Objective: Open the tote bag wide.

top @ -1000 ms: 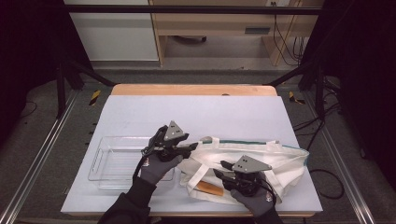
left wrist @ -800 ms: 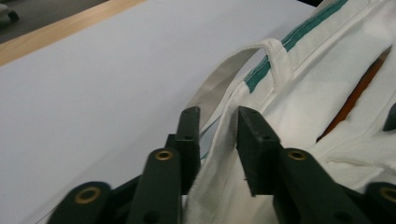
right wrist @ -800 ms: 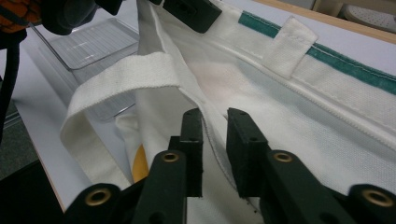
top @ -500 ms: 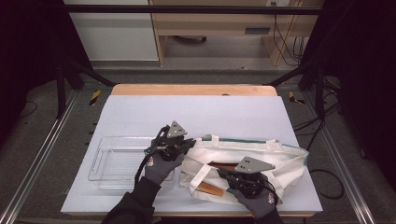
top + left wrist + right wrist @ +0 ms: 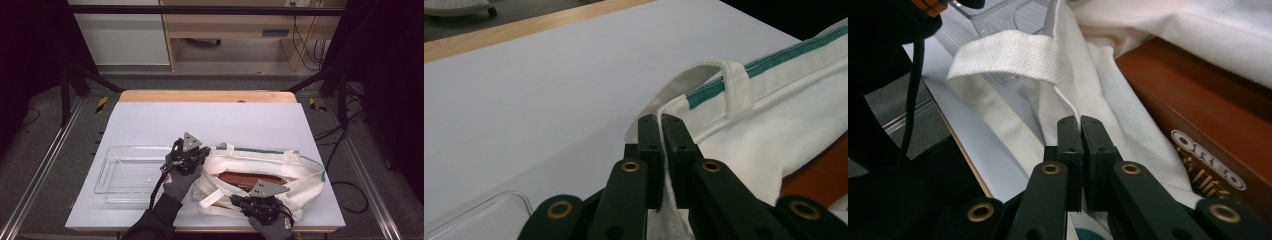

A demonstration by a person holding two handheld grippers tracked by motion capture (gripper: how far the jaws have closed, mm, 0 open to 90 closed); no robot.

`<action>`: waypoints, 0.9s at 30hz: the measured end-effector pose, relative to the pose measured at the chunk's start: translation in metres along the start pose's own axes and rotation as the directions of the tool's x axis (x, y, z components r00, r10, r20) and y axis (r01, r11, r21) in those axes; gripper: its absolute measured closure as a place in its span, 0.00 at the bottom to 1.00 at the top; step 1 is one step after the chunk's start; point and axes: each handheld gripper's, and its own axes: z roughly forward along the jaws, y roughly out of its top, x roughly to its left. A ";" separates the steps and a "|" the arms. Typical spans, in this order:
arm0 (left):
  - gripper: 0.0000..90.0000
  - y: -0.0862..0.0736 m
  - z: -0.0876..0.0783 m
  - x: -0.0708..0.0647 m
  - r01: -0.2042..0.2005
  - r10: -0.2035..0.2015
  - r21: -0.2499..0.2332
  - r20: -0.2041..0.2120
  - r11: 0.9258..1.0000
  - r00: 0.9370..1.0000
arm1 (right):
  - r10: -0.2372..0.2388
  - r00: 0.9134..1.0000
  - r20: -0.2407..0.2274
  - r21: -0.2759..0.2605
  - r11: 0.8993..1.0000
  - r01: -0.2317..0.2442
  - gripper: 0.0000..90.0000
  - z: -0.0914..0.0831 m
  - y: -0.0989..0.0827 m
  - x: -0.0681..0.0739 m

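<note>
The bag lies on the bench, white cloth with a green band along its rim. Its mouth faces the person's side.

Left claw: clenched on the bag's rim. In the left gripper view the 2 jaws stand close together with a fold of white cloth pinched between them; the jaws have just been closing. A strap loop rises just beyond the jaw tips, sewn to the rim by the green band.

Right claw: clenched on the near edge of the bag's mouth. In the right gripper view the 2 jaws meet on a thin edge of cloth; these jaws have also just been closing. A second strap arches just beyond the tips and to their left.

Box: brown, printed "OREO", inside the bag. It lies just to the right of the right claw in that claw's view. In the high view it sits between the 2 claws, in the bag's open mouth.

Tray: clear plastic, on the bench, just beside the left claw on the side away from the bag. The bag's left end lies close to the tray's right wall.
</note>
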 end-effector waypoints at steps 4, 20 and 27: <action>0.97 -0.003 0.004 0.000 0.005 -0.005 0.015 -0.009 1.000 1.000 | 0.007 1.000 0.007 0.021 1.000 -0.007 0.98 0.007 -0.005 -0.002; 0.75 0.000 -0.011 -0.002 -0.008 0.008 -0.040 0.011 0.999 1.000 | -0.015 1.000 0.006 0.023 1.000 0.014 0.74 0.010 -0.007 -0.003; 0.74 0.007 -0.045 -0.016 -0.058 0.063 -0.119 0.036 0.991 0.997 | -0.003 0.993 0.116 -0.136 0.991 0.019 0.79 -0.046 0.011 -0.013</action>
